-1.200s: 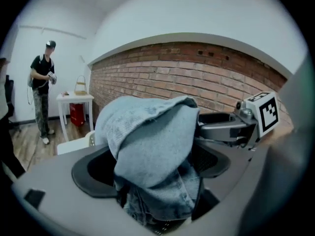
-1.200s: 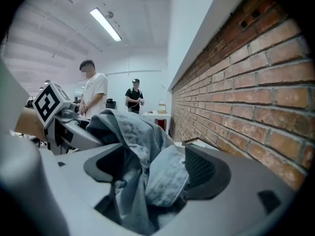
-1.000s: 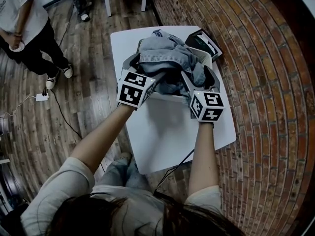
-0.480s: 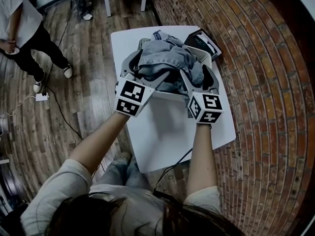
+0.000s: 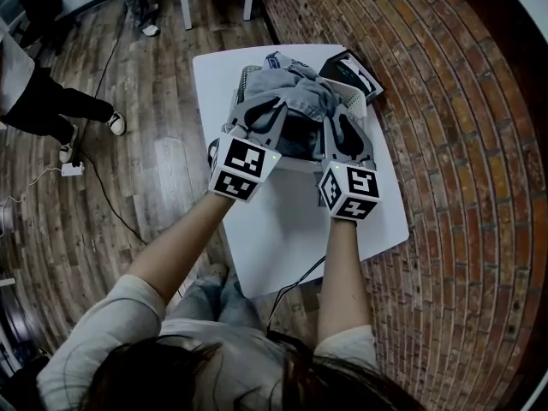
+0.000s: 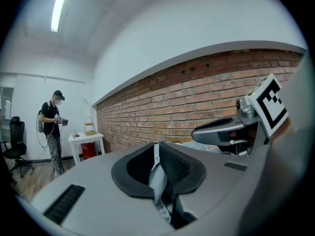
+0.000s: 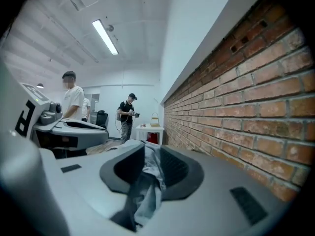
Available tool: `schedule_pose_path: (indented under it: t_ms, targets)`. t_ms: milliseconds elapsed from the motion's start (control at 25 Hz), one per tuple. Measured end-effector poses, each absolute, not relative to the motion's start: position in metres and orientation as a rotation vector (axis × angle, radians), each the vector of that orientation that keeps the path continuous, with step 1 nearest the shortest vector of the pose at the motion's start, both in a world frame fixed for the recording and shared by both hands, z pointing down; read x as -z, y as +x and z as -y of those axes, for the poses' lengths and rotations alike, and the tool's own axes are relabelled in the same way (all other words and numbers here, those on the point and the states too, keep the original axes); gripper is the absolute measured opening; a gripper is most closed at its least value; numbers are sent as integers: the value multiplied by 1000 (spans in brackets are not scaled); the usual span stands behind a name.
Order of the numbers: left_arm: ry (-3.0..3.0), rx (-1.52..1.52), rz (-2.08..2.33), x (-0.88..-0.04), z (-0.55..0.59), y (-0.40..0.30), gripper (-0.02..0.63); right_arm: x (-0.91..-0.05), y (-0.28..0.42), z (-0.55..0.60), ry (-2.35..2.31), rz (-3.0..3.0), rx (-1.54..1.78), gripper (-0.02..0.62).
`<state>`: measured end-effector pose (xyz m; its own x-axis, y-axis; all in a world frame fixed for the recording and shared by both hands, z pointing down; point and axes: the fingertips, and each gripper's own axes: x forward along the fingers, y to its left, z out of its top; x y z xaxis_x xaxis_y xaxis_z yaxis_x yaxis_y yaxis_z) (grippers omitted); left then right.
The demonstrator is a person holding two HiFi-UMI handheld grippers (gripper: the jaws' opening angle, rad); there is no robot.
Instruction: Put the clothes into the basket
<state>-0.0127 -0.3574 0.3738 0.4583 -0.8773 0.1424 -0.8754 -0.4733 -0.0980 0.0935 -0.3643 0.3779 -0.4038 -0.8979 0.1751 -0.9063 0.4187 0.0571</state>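
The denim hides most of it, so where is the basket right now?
In the head view, the basket sits at the far end of the white table, under the heap of denim clothes, with the brick wall to its right.

A white table (image 5: pixel 282 229) stands between a wood floor (image 5: pixel 128 187) and red bricks (image 5: pixel 462 144). On it sits a white basket (image 5: pixel 300 163) piled high with clothes (image 5: pixel 295 92) (mostly blue jeans stuff). The left gripper (image 5: pixel 255 108) and the right gripper (image 5: pixel 336 122) have just been closing, and each one pinches the clothes.
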Motion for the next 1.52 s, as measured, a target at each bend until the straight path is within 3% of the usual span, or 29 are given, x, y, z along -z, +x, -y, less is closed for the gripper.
schedule_pose_path:
  t_ms: [80, 200, 1120, 1520]
  targets:
    - [-2694, 257, -1597, -372, 352, -7, 25, -373, 91, 357, 1624, 2491, -55, 41]
    - [-2718, 246, -1591, -370, 342, -1, 8, -365, 83, 345, 1628, 2518, -48, 8]
    - [-2782, 140, -1522, -296, 160, -5, 8, -285, 60, 160, 1676, 2584, 50, 7]
    - [-2836, 148, -1468, -299, 69, 4, 8, -294, 60, 66, 1620, 2579, 28, 6]
